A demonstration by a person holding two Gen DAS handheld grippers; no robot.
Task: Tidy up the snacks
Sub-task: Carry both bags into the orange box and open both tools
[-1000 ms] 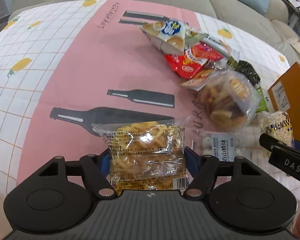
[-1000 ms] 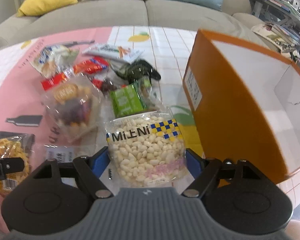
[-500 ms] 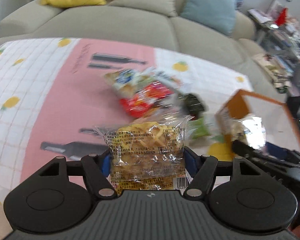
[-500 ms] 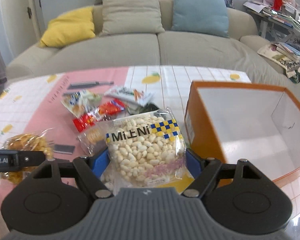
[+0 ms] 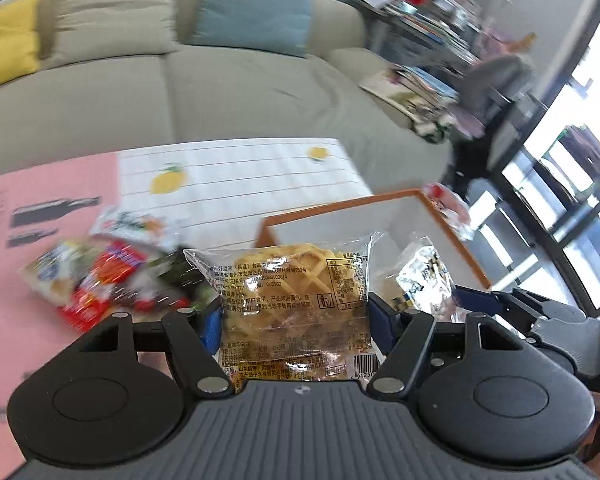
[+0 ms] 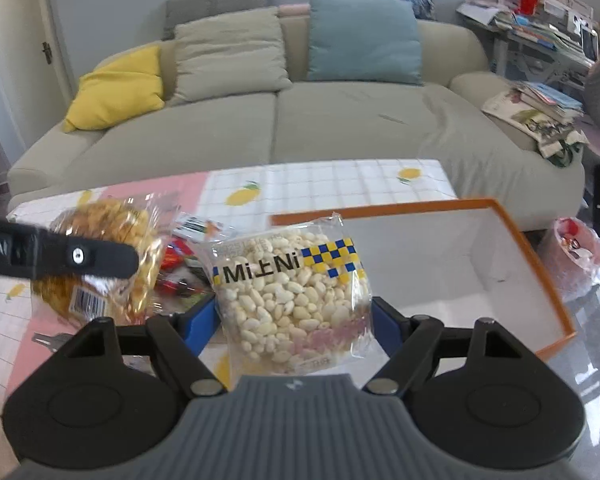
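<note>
My left gripper [image 5: 294, 322] is shut on a clear packet of yellow waffle biscuits [image 5: 296, 304], held in the air before the orange box [image 5: 340, 204]. My right gripper [image 6: 292, 320] is shut on a clear bag of white puffed grains [image 6: 292, 292] with a blue and yellow check band, raised near the left end of the open orange box [image 6: 540, 256] with its white inside. In the right wrist view the left gripper's finger [image 6: 80, 258] and the waffle packet [image 6: 108, 236] hang at the left. In the left wrist view the puffed grain bag [image 5: 424, 276] shows at the right.
A heap of loose snack packets [image 5: 108, 280] lies on the pink and white checked tablecloth [image 5: 236, 176] left of the box. A beige sofa [image 6: 276, 128] with cushions stands behind the table. A pink bag [image 6: 576, 252] sits on the floor at the right.
Both grippers have risen off the table with their packets and swung right, toward the orange box. The table and snack heap now lie lower and farther away in both views.
</note>
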